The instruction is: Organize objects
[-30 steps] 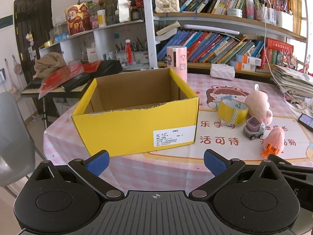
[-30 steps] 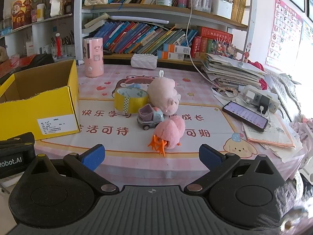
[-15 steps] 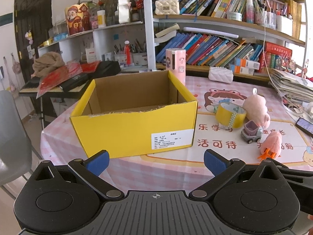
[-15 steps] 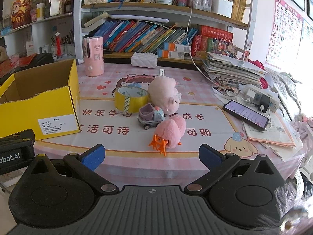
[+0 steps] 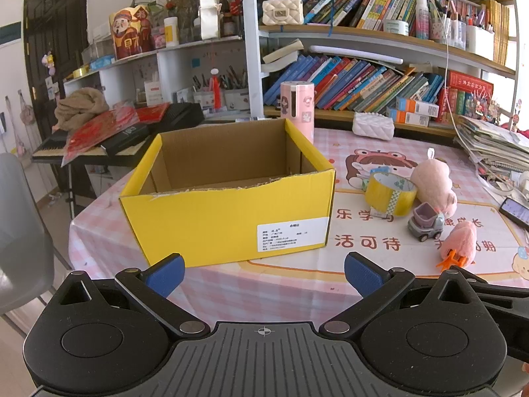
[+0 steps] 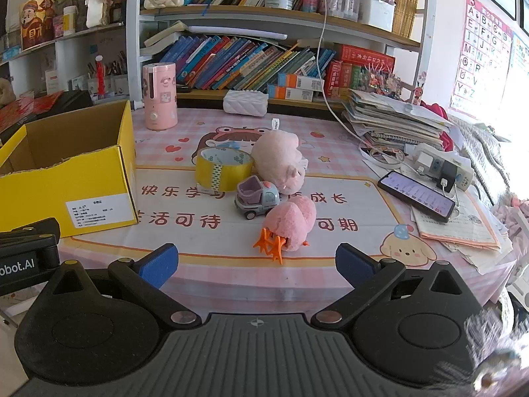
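An open yellow cardboard box (image 5: pixel 228 218) (image 6: pixel 66 178) stands on the left of the table, and what I see of its inside holds nothing. To its right lie a yellow tape roll (image 5: pixel 390 193) (image 6: pixel 223 168), a pink plush pig (image 5: pixel 433 182) (image 6: pixel 281 162), a small grey-purple toy truck (image 5: pixel 426 221) (image 6: pixel 256 198) and a pink plush with orange feet (image 5: pixel 459 241) (image 6: pixel 291 226). My left gripper (image 5: pixel 264 273) hangs open in front of the box. My right gripper (image 6: pixel 256 264) is open just short of the orange-footed plush. Neither holds anything.
A pink cylinder appliance (image 6: pixel 159 96) and a white quilted pouch (image 6: pixel 244 102) sit at the table's back. A phone (image 6: pixel 416 195), power strip (image 6: pixel 443 167) and paper stacks (image 6: pixel 393 119) fill the right side. Bookshelves (image 6: pixel 264 56) rise behind. A grey chair (image 5: pixel 20 231) stands at left.
Both grippers have drawn back slightly and lifted a little, so the box and toys look smaller. The jaws stay open and nothing on the table has moved.
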